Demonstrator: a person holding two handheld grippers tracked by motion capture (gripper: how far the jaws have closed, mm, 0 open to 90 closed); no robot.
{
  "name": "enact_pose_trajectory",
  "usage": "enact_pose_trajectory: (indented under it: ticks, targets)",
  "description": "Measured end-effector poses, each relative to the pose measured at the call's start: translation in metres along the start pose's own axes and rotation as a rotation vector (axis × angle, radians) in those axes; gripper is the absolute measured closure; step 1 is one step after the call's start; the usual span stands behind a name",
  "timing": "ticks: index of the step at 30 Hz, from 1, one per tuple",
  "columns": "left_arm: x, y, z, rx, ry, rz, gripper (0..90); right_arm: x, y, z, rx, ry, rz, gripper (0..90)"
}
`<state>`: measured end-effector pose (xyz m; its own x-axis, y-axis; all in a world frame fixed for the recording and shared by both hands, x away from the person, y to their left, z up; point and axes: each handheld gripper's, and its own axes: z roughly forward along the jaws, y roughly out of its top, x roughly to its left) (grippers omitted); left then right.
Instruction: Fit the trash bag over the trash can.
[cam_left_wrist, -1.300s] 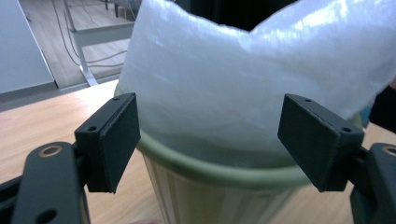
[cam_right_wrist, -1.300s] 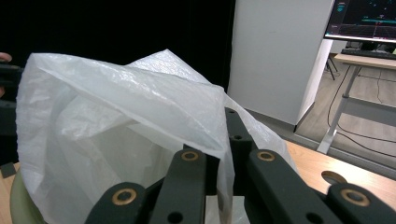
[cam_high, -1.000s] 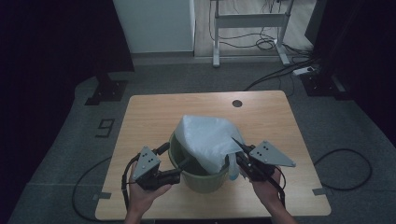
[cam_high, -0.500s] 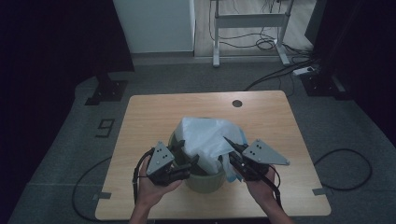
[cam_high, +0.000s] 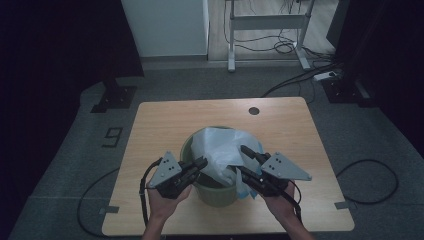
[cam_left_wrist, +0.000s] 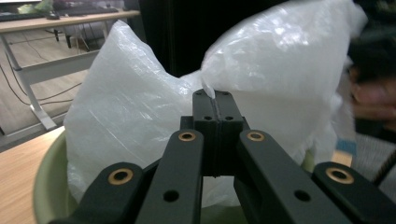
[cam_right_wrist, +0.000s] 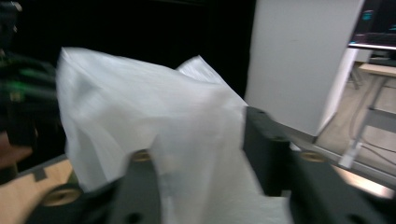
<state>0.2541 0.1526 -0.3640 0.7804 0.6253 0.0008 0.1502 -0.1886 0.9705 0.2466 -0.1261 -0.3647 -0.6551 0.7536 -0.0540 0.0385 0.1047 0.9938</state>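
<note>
Bag (cam_high: 222, 150) sits in the one green bin (cam_high: 215, 187) near the front edge of the tabletop (cam_high: 160, 120), its white film standing up out of the rim in loose peaks. One bag, one bin, two tongs.

Left tongs (cam_high: 200, 164) reach in from the bin's left side. In the left gripper view the jaws are pressed fully together with a fold of the bag's edge (cam_left_wrist: 208, 88) pinched at their tips, and the bin's rim (cam_left_wrist: 44, 172) curves just below.

Right tongs (cam_high: 246, 152) come from the bin's right side. In the right gripper view the film (cam_right_wrist: 154, 121) drapes over and between the jaws, which stand apart; the picture is blurred, and I cannot tell whether they grip the film or merely sit in it.

The bag lies straight between the two tongs, each touching its own side, so neither is clearly nearer. My guess is that the bag's mouth is being spread and folded over the rim; if so, the move turns on pulling each side outward and down, away from the bin's middle. The left hold looks firm; the right may need closing first.
</note>
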Motion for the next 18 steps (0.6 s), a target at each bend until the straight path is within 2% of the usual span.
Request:
enact_pose_trajectory:
  ticks: [1, 2, 3, 4, 5, 7, 9, 11, 15, 18]
  targets:
    - [0.0, 0.0, 0.0, 0.0, 0.0, 0.0, 89.6, 0.0, 0.0, 0.0, 0.0, 0.0, 0.0, 50.4]
    - [0.004, -0.001, -0.003, 0.0, -0.047, -0.005, 89.6, 0.002, -0.005, -0.007, 0.009, -0.026, -0.007, 42.6]
    - [0.004, -0.001, -0.003, 0.0, -0.047, -0.005, 89.5, 0.002, -0.005, -0.007, 0.009, -0.026, -0.007, 42.6]
    - [0.005, -0.002, -0.003, 0.008, -0.073, -0.007, 89.5, 0.003, -0.011, -0.015, 0.031, -0.045, 0.012, 36.8]
    - [0.005, -0.002, -0.003, 0.008, -0.073, -0.007, 89.6, 0.003, -0.011, -0.015, 0.031, -0.045, 0.012, 36.8]
    - [0.005, -0.003, -0.002, 0.011, -0.063, -0.011, 89.7, 0.005, -0.022, -0.024, 0.062, -0.059, 0.015, 34.6]
    - [0.004, -0.004, -0.002, 0.008, -0.057, -0.015, 89.8, 0.006, -0.025, -0.025, 0.076, -0.068, 0.014, 33.6]
    - [0.004, -0.004, -0.002, -0.004, -0.044, -0.025, 89.9, 0.008, -0.038, -0.026, 0.103, -0.092, 0.027, 30.1]
    - [0.007, -0.002, -0.005, -0.016, -0.007, -0.062, 90.0, 0.009, -0.052, -0.031, 0.105, -0.101, 0.073, 24.9]
    - [0.009, -0.002, -0.006, -0.021, 0.003, -0.086, 90.0, 0.011, -0.057, -0.034, 0.096, -0.107, 0.086, 22.9]
